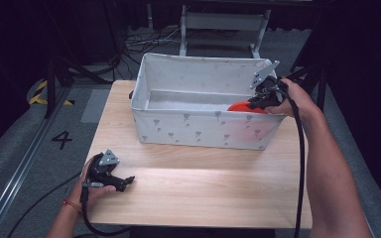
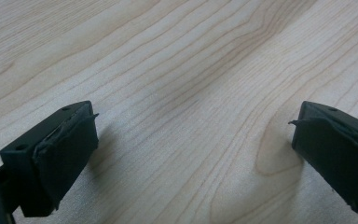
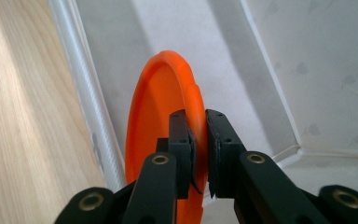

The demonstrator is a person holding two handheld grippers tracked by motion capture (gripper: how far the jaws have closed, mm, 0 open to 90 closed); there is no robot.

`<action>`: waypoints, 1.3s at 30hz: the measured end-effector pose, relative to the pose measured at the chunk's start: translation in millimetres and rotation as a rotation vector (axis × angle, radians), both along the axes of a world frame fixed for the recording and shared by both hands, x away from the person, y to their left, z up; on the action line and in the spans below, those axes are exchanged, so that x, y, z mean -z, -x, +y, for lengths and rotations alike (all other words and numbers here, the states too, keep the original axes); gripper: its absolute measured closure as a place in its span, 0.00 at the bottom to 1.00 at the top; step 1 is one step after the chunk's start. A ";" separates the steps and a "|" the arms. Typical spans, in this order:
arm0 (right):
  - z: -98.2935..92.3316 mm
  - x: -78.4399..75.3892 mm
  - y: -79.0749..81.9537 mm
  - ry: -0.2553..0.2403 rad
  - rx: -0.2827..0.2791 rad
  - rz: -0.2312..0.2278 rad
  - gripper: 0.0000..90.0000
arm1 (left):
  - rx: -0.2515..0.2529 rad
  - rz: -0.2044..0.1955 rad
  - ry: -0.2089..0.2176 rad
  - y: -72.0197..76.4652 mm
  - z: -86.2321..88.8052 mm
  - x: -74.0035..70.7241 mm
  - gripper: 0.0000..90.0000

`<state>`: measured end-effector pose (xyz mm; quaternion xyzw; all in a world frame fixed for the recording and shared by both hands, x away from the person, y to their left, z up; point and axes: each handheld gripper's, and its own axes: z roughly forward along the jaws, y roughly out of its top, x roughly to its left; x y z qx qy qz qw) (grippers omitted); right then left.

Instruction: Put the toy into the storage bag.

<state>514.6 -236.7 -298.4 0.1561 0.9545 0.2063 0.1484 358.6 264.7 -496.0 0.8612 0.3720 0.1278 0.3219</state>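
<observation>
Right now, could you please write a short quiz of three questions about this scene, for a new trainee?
1. True or false: the right gripper is shut on the orange plate.
2. Where is the plate? A) flat on the table B) held on edge inside the fabric box C) on the floor
3. Fill in: the left gripper rests over bare wood with its jaws ____.

Key: 1 true; 2 B; 3 open
</observation>
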 end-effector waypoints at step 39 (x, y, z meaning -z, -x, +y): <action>-24.0 -11.0 23.3 -0.245 0.134 -0.058 0.53 | 0.000 0.001 0.000 0.0 0.0 0.0 0.01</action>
